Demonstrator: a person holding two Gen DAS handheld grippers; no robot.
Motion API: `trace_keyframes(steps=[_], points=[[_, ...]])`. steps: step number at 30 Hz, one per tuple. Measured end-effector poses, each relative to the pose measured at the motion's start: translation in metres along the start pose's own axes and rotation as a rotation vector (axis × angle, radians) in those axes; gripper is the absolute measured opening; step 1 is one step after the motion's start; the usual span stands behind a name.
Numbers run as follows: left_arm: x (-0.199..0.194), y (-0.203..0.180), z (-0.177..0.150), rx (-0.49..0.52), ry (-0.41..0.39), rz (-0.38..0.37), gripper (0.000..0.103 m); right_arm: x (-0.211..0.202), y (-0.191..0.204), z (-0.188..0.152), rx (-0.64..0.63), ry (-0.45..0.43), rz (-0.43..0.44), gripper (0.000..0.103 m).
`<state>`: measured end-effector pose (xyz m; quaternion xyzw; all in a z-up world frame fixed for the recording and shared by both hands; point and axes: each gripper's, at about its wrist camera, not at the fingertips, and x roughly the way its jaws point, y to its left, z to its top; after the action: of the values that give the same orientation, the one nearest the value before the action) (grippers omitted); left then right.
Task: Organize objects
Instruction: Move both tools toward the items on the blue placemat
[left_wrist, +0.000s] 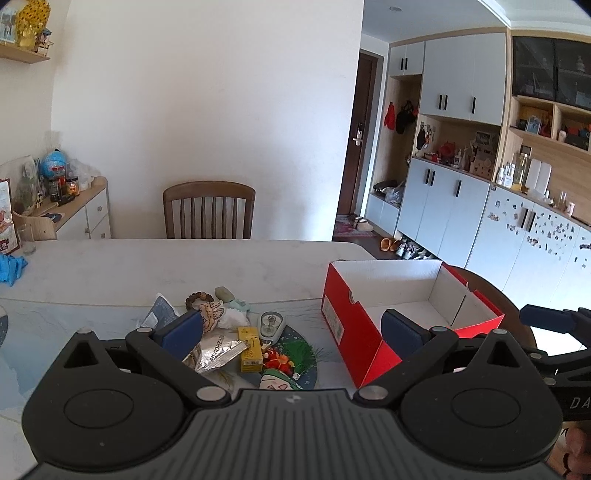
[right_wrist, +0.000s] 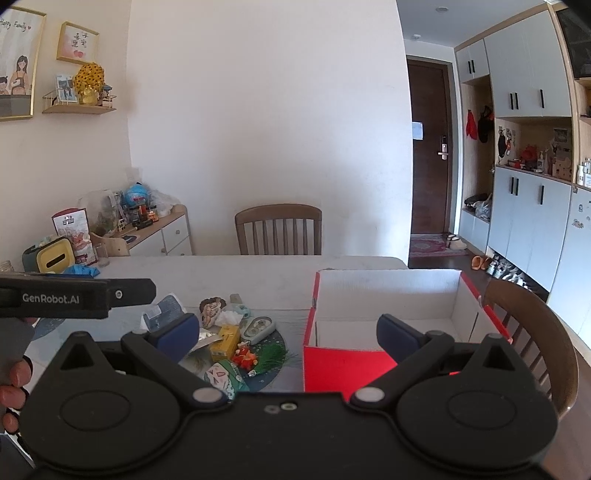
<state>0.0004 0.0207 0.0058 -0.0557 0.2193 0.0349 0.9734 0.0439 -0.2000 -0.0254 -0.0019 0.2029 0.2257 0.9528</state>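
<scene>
A pile of small items lies on a round printed mat on the white table: a silver foil packet, a yellow box, a bead bracelet, a pale green case and a red-and-green toy. The pile also shows in the right wrist view, with the yellow box. An open red shoebox with a white, empty inside stands right of the pile; it also shows in the right wrist view. My left gripper is open and empty above the pile's near side. My right gripper is open and empty, between pile and box.
A wooden chair stands behind the table, another chair at the right end. A blue glove and a glass sit at the far left. A cluttered sideboard is by the wall.
</scene>
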Motion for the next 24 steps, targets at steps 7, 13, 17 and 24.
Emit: trace_keyframes(steps=[7,13,17,24], points=[[0.002,0.005,0.0,0.009,-0.002,-0.008,0.103,0.006,0.003,-0.002,0.009,0.014,0.025,0.102],[0.012,0.015,0.002,0.014,0.011,-0.021,0.103,0.016,0.01,-0.002,-0.005,0.038,0.04,0.102],[0.024,0.028,0.003,0.014,0.021,-0.047,0.103,0.028,0.018,-0.002,-0.001,0.057,0.048,0.102],[0.052,0.059,0.005,0.021,0.059,-0.078,0.103,0.057,0.034,-0.003,0.005,0.1,0.024,0.102]])
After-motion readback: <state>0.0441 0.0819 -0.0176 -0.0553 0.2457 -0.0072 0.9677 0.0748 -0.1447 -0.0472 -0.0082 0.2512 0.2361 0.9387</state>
